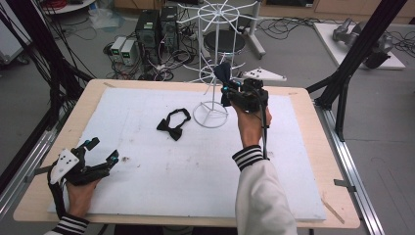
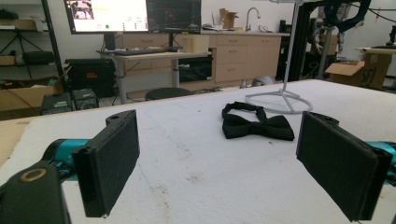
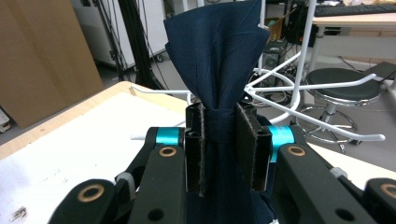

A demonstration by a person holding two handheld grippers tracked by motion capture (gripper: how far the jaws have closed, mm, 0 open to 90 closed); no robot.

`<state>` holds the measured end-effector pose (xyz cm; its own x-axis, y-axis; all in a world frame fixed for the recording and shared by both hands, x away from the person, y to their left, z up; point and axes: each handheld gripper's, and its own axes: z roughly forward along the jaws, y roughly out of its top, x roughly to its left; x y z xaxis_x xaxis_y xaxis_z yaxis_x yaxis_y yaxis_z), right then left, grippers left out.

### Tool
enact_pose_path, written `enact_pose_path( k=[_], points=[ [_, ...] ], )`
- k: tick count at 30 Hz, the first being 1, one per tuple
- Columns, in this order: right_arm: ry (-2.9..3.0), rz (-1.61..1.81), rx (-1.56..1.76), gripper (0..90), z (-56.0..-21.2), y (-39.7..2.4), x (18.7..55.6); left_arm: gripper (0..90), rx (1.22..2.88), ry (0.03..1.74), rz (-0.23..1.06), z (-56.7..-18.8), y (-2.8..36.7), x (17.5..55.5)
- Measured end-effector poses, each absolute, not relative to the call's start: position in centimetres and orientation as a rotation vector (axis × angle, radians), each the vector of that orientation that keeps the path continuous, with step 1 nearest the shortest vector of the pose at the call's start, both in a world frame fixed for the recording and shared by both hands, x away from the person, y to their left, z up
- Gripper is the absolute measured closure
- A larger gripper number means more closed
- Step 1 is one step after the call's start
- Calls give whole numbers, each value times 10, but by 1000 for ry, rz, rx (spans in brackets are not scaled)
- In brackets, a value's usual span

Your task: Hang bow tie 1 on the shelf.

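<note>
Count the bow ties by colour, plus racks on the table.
Black bow tie: 1, lying on the table
Navy bow tie: 1, in the right gripper
White wire rack: 1
Total: 3

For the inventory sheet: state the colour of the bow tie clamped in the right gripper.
Dark navy blue bow tie, clearest in the right gripper view.

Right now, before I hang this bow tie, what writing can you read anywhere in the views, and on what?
"SF1", roughly, in dark marker on the cardboard box at the far right of the left claw view; the last character is uncertain.
Monitor text: too small and blurred to read.
Navy bow tie, black bow tie, white wire rack: no writing visible.
</note>
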<state>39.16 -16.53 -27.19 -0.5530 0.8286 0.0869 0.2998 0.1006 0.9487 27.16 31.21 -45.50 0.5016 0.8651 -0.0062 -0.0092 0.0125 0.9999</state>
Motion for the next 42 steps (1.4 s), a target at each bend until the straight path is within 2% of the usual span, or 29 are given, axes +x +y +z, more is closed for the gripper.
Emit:
enact_pose_path(
  k=[7,10,18,22,28,36,42],
  points=[
    [1931,1428,1081,722,-273,-164,393,138,1398,812,812,-455,312,272],
    [1922,1433,1074,672,-273,-164,394,138,1397,812,811,-455,312,272],
    [1910,1427,1046,610,-271,-166,393,138,1396,812,813,-455,312,272],
    [1905,1424,1048,539,-271,-167,392,138,1396,812,812,-455,312,272],
    [1909,1422,1014,339,-267,-170,387,138,1398,806,813,-455,312,272],
    [1910,1493,994,129,-269,-192,373,138,1393,806,813,-455,312,271],
    [1898,1508,1003,111,-285,-221,355,138,1388,802,812,-455,313,271]
  ],
)
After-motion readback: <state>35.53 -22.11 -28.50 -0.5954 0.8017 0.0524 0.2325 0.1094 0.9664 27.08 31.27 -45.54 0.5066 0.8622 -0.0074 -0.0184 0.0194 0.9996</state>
